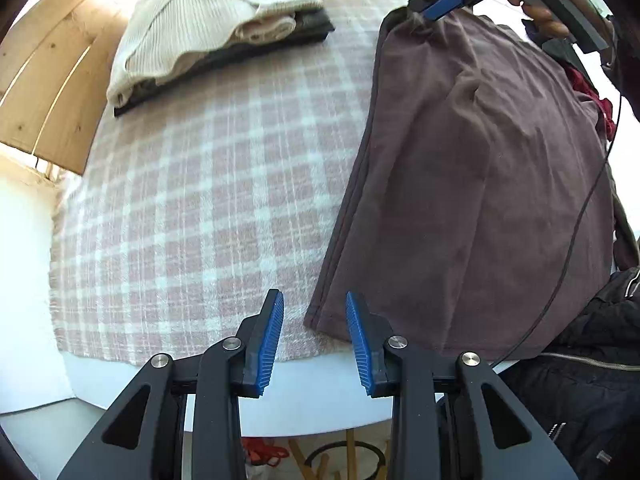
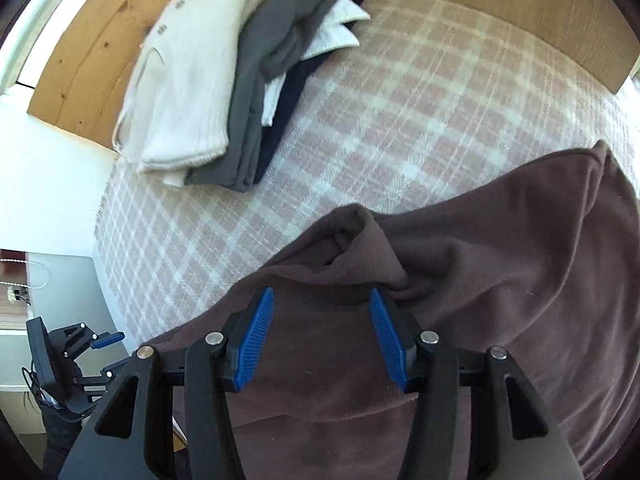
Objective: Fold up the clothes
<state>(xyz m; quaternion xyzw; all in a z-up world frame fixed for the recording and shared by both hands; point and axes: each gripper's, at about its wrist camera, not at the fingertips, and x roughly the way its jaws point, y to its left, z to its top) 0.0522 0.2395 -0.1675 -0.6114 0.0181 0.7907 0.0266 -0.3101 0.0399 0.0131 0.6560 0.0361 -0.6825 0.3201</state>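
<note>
A brown garment (image 1: 480,180) lies spread on the pink-and-white plaid blanket (image 1: 200,200), on its right side. My left gripper (image 1: 314,308) is open at the near edge, and the garment's near left corner sits just between its fingertips. At the far corner a hand holds my right gripper (image 1: 436,4) down against the cloth. In the right wrist view that right gripper (image 2: 320,304) is open wide over the brown garment (image 2: 500,260), with a raised bunch of cloth just ahead of its tips. The left gripper (image 2: 114,354) shows small at the lower left.
A stack of folded clothes (image 1: 208,28), cream knit on top of grey and dark pieces, sits at the far left of the blanket (image 2: 420,100). Wooden panels (image 1: 52,80) border the far and left sides. A black jacket (image 1: 592,360), a cable and red fabric (image 1: 596,100) are on the right.
</note>
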